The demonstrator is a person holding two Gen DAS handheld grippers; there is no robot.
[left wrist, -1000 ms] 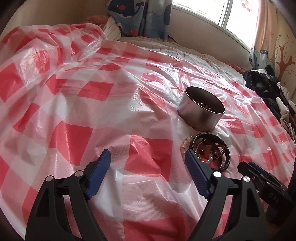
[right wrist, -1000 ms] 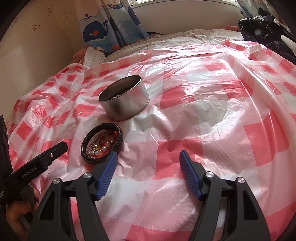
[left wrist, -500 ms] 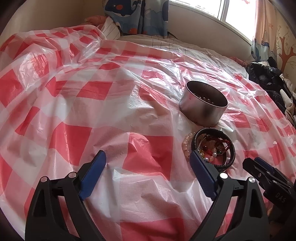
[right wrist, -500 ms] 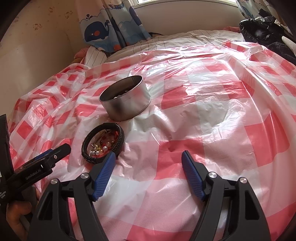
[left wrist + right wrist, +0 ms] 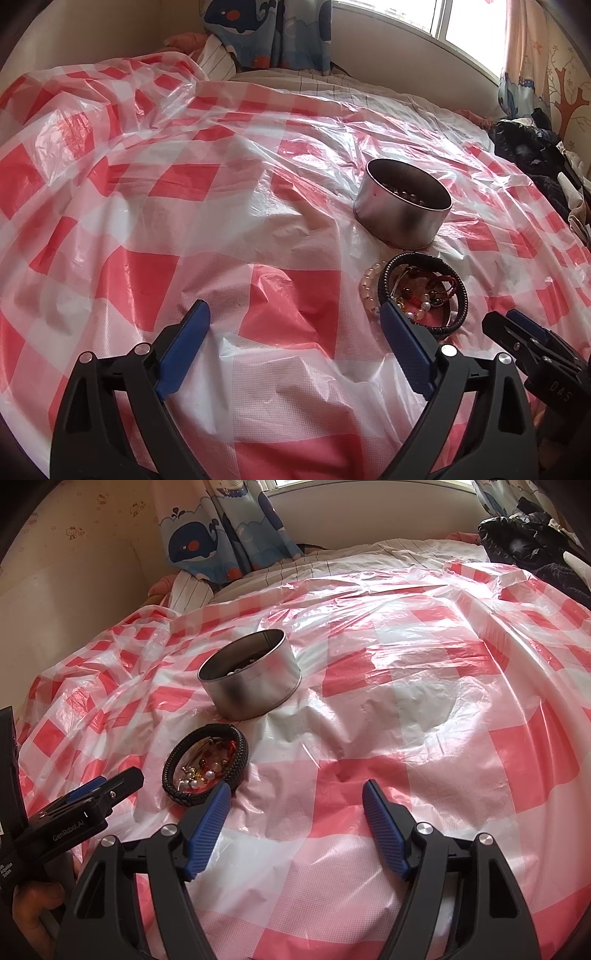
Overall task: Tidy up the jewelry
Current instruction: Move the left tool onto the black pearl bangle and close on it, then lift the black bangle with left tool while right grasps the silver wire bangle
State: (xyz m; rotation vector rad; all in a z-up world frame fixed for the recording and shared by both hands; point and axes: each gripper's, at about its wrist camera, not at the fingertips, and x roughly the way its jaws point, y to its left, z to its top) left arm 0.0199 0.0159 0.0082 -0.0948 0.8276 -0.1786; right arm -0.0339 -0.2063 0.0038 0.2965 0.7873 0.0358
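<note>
A round metal tin (image 5: 402, 218) (image 5: 251, 686) with small beads (image 5: 406, 194) inside stands on the red-and-white checked plastic sheet (image 5: 184, 184). Just in front of it lies a black braided bracelet (image 5: 385, 280) (image 5: 242, 753) ringing a heap of small jewellery (image 5: 424, 295) (image 5: 203, 771), with a pale bead bracelet (image 5: 367, 288) at its left side. My left gripper (image 5: 293, 308) hovers left of the heap, its jaws still opening, nothing between them. My right gripper (image 5: 295, 788) stands open and empty to the right of the heap.
Dark clothes (image 5: 528, 155) (image 5: 524, 542) are piled at the bed's far right. A whale-print curtain (image 5: 207, 542) and a wall close off the back. A hand (image 5: 33, 915) holds the left gripper at the right wrist view's lower left.
The left gripper's jaws have spread wider and it has shifted slightly. The right gripper's jaws opened a little. The tin and jewellery have not moved.
</note>
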